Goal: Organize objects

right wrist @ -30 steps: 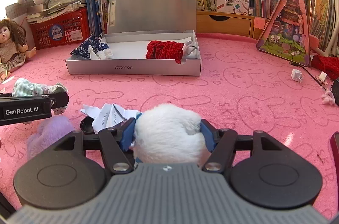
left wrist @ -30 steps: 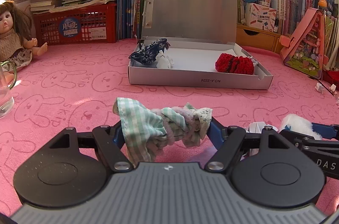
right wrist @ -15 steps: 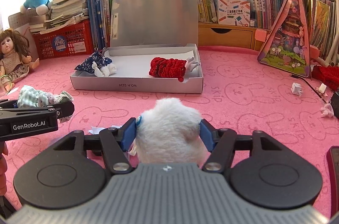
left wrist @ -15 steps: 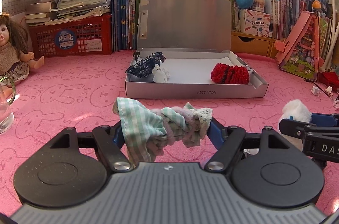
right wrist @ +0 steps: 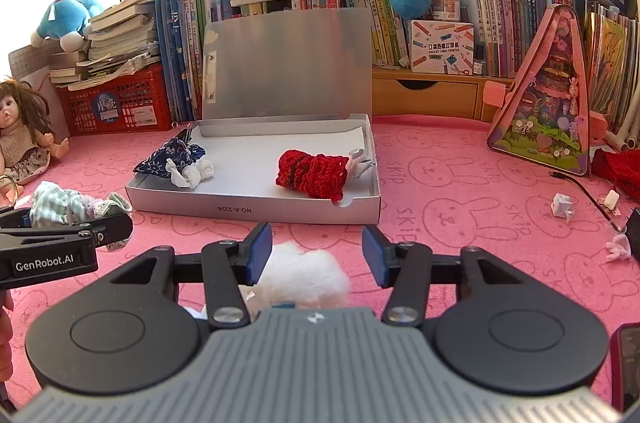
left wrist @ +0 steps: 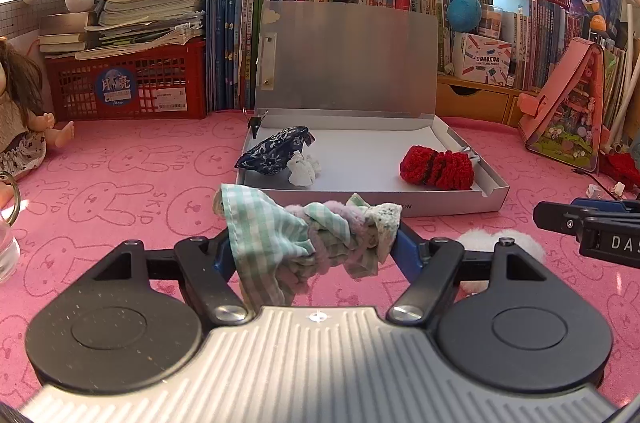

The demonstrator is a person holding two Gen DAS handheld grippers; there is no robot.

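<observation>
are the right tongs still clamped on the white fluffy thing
No, the right tongs stand open, and the white fluffy thing lies loose on the pink mat below them.

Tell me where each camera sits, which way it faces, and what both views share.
Left wrist: on the left tongs, facing the open grey box; its fingers clamp a green checked cloth.
Right wrist: on the right tongs, facing the same box; fingers apart over a white fluffy ball.
Shared: box, red knit piece, each other's tongs.
</observation>
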